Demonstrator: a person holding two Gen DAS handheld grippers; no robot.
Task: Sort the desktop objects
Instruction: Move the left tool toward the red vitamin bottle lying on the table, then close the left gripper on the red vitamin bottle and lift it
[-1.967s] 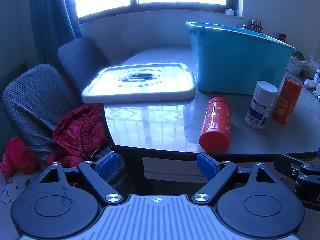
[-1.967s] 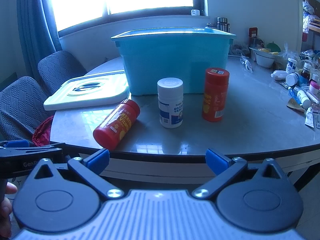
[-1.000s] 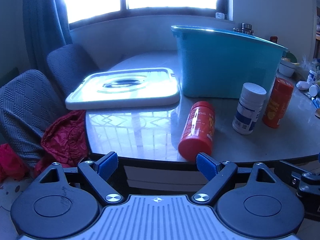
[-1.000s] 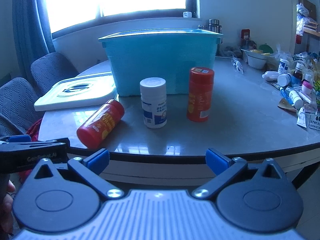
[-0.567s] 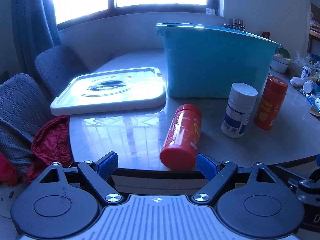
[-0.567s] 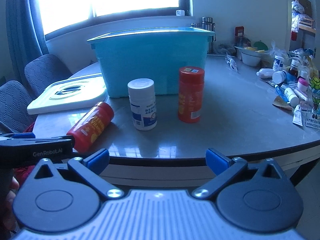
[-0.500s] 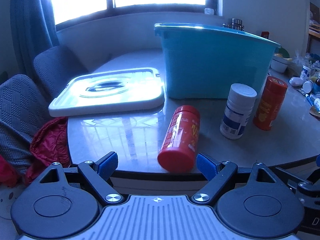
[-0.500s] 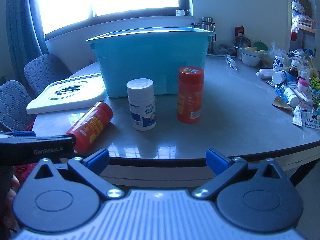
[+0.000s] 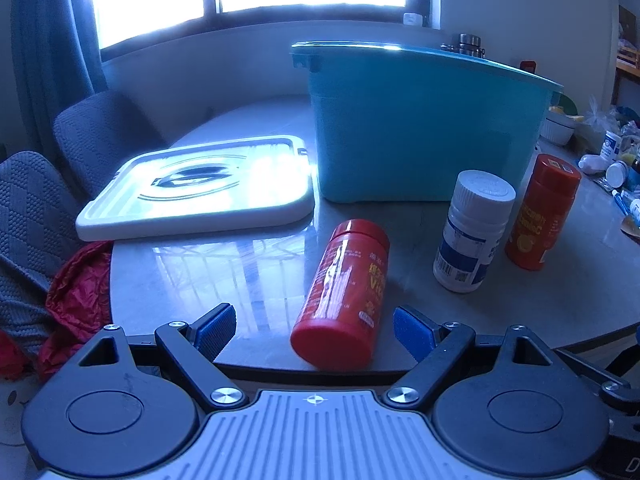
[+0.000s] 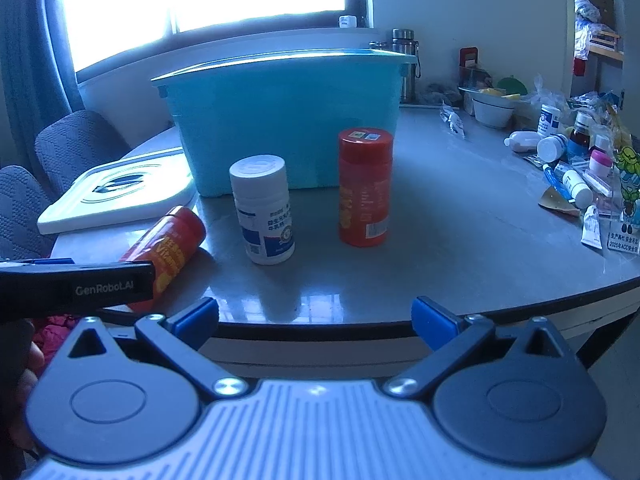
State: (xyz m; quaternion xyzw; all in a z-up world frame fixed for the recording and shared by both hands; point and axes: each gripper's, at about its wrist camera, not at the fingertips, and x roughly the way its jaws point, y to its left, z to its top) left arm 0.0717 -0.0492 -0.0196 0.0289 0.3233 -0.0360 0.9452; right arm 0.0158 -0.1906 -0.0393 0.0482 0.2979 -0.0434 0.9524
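**Left gripper lining up on the fallen red bottle**

Daylight is pouring through the window behind a grey round table (image 10: 460,240), which is carrying everything in play. Sitting largest at the back is the teal bin (image 10: 288,120), standing open-topped, which I judge to be the place the bottles are meant to go. Its white lid (image 9: 200,184) is lying flat just beside it on the left, presumably set off so the opening is free.

In front of the bin three bottles are waiting. An upright red bottle (image 10: 365,188) is standing to the right, a white bottle (image 10: 264,210) is standing just beside it, and a fallen red bottle (image 9: 342,294) is lying on its side near the table's front edge, its cap pointing toward the left wrist camera.

Hovering at that edge, the left gripper (image 9: 314,330) is holding its blue pads wide apart, and the lying bottle's cap end is showing between them, though the pads are not touching it. That spread looks chosen to straddle the bottle's width for a side grasp. Off to the right, the right gripper (image 10: 315,316) is likewise spreading its fingers on nothing, facing the two standing bottles from short of the table

Loose clutter (image 10: 572,168) is crowding the far right, apart from the work
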